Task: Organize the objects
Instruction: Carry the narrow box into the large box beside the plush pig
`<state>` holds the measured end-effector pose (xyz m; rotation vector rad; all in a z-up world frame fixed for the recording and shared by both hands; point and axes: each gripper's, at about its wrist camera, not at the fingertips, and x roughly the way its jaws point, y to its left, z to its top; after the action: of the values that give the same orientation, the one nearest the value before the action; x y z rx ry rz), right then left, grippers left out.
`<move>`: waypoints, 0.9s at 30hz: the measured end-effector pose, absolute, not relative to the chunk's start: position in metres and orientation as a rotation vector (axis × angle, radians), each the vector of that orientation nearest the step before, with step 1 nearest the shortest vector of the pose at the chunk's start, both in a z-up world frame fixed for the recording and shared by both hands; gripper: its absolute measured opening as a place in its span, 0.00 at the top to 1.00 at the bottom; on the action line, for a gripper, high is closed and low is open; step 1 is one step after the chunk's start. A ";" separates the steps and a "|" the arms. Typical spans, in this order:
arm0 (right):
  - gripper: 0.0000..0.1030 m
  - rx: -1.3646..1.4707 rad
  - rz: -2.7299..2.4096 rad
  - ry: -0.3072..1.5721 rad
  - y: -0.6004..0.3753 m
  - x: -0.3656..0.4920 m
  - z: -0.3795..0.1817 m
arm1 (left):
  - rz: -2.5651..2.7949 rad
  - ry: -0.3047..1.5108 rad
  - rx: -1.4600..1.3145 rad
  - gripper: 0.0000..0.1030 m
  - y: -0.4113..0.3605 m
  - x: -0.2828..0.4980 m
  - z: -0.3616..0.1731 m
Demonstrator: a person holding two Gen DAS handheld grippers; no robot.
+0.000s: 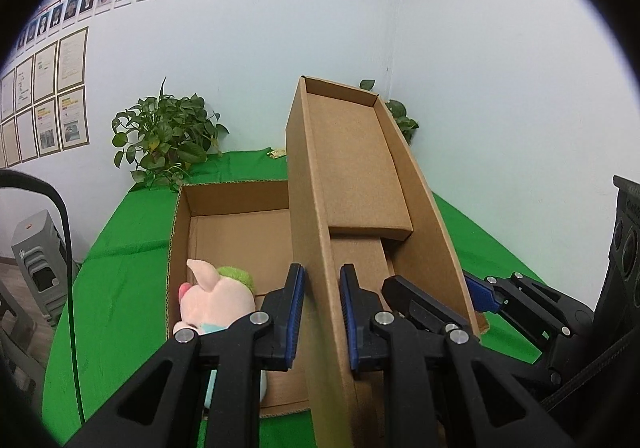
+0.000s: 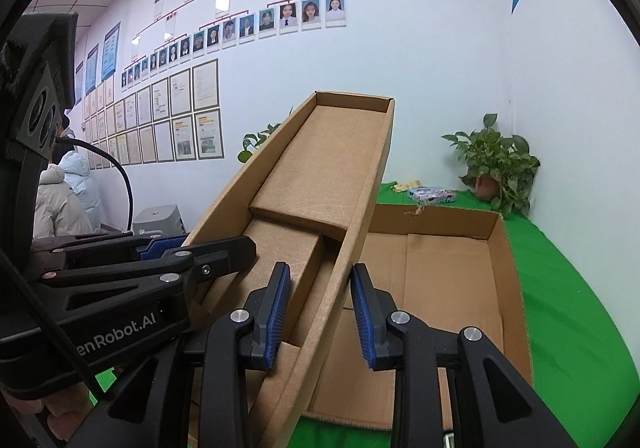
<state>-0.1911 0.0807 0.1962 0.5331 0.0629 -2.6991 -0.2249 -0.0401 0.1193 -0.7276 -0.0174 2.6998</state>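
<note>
A brown cardboard lid (image 1: 352,168) stands tilted up over an open cardboard box (image 1: 236,220) on the green table. My left gripper (image 1: 322,312) straddles the lid's left wall, its blue pads a little apart from the cardboard. My right gripper (image 2: 320,314) straddles the lid's (image 2: 320,176) right wall the same way, pads not touching. A pink plush pig (image 1: 216,296) with a green patch lies in the box at its near left. The right wrist view shows the box's (image 2: 508,268) bare floor.
A potted plant (image 1: 168,136) stands at the back left of the green table (image 1: 120,288); another plant (image 2: 496,164) sits in the corner, with a small printed packet (image 2: 432,194) beside it. A grey stool (image 1: 36,248) stands off the table's left.
</note>
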 end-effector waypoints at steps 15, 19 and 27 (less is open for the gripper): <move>0.72 0.731 -2.594 0.051 0.053 -0.312 0.125 | 2.684 -0.040 -0.998 0.83 -0.052 -0.299 0.051; 0.74 0.808 -2.567 0.026 0.055 -0.342 0.084 | 2.659 -0.052 -1.101 0.83 -0.051 -0.316 0.023; 0.77 0.922 -2.541 0.046 0.046 -0.383 0.030 | 2.636 -0.070 -1.238 0.83 -0.056 -0.334 -0.010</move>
<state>-0.3830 0.0463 0.0305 0.9217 0.0455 -2.5408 -0.3335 -0.0557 -0.0102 -1.2381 -0.0697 2.6355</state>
